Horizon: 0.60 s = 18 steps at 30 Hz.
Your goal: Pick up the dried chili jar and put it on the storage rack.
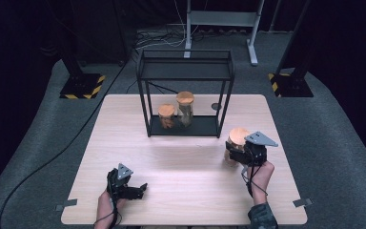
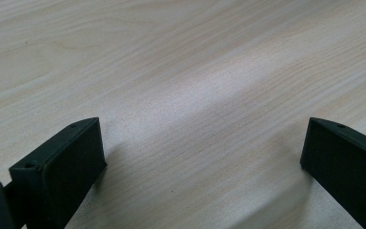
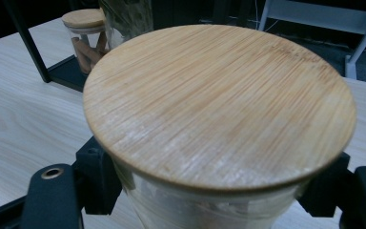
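On the right half of the wooden table stands a glass jar with a round bamboo lid. My right gripper is shut on its glass body just under the lid. In the right gripper view the lid looms large, and the black jaws press on either side of the jar beneath it, around my right gripper. Near the table's front left, my left gripper lies low over the wood, open. Its two black fingers stand wide apart with bare tabletop between them.
A black metal rack stands at the table's far middle. Its bottom shelf holds a short jar with brown sticks and a taller jar. A cable runs over the grey floor at left.
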Each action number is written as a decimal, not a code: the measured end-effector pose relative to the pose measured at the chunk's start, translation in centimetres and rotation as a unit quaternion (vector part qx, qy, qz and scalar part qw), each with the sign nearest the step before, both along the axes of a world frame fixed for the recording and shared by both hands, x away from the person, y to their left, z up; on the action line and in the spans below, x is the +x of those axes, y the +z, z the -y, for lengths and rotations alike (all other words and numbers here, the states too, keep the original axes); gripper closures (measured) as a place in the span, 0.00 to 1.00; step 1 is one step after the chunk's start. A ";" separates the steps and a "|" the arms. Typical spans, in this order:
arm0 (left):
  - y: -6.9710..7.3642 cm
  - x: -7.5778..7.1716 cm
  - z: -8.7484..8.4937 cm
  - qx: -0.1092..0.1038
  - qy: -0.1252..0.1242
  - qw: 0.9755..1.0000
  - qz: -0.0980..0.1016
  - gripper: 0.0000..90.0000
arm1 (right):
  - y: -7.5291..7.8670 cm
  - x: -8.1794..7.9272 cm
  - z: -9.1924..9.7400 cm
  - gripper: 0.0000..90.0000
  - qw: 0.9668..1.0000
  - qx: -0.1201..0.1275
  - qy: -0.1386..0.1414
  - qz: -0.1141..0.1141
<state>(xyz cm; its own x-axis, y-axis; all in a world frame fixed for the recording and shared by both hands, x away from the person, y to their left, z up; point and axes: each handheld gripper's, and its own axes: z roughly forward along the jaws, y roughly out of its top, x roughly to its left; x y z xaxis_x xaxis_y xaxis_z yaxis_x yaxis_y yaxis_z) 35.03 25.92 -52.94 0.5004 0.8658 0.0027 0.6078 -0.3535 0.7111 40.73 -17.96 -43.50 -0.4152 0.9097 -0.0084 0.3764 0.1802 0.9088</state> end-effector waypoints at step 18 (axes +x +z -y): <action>0.0 0.0 0.0 0.000 0.000 1.000 0.000 0.00 | 0.8 0.4 -1.4 0.27 1.000 -0.001 0.013 0.008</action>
